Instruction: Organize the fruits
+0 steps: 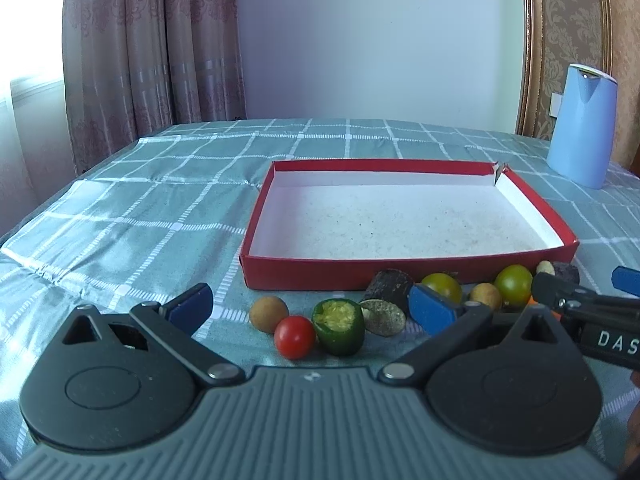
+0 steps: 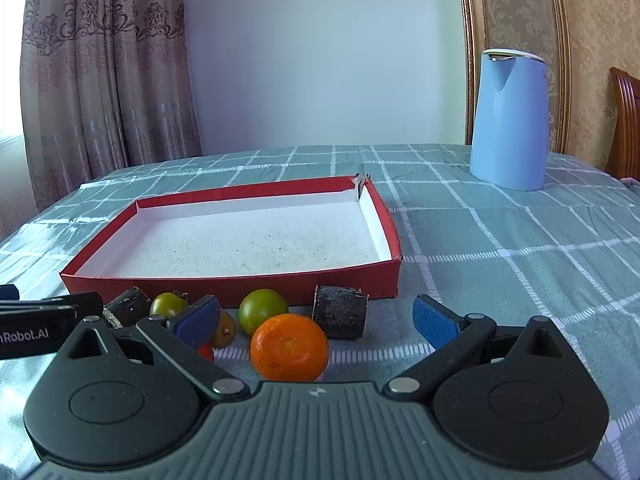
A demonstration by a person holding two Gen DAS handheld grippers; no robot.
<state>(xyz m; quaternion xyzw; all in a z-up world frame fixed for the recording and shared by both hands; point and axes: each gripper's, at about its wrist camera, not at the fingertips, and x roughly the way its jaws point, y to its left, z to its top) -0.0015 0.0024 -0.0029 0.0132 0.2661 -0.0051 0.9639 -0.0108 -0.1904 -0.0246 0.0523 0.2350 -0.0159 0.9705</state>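
Note:
A shallow red box [image 1: 320, 276] with a white inside stands empty on the checked cloth; it also shows in the right wrist view [image 2: 240, 290]. In front of it lie a red cherry tomato [image 1: 295, 337], a cut green fruit [image 1: 339, 326], a brown longan [image 1: 268, 313], two green tomatoes [image 1: 513, 283], and dark cylinders [image 1: 390, 289]. My left gripper [image 1: 312, 308] is open, low over the red tomato and green fruit. My right gripper [image 2: 316, 320] is open around an orange mandarin [image 2: 289, 347], not touching it.
A light blue kettle [image 2: 509, 120] stands at the back right of the table. A curtain hangs at the back left and a wooden chair [image 2: 626, 120] is at the far right. The right gripper's fingers [image 1: 576, 300] reach into the left wrist view.

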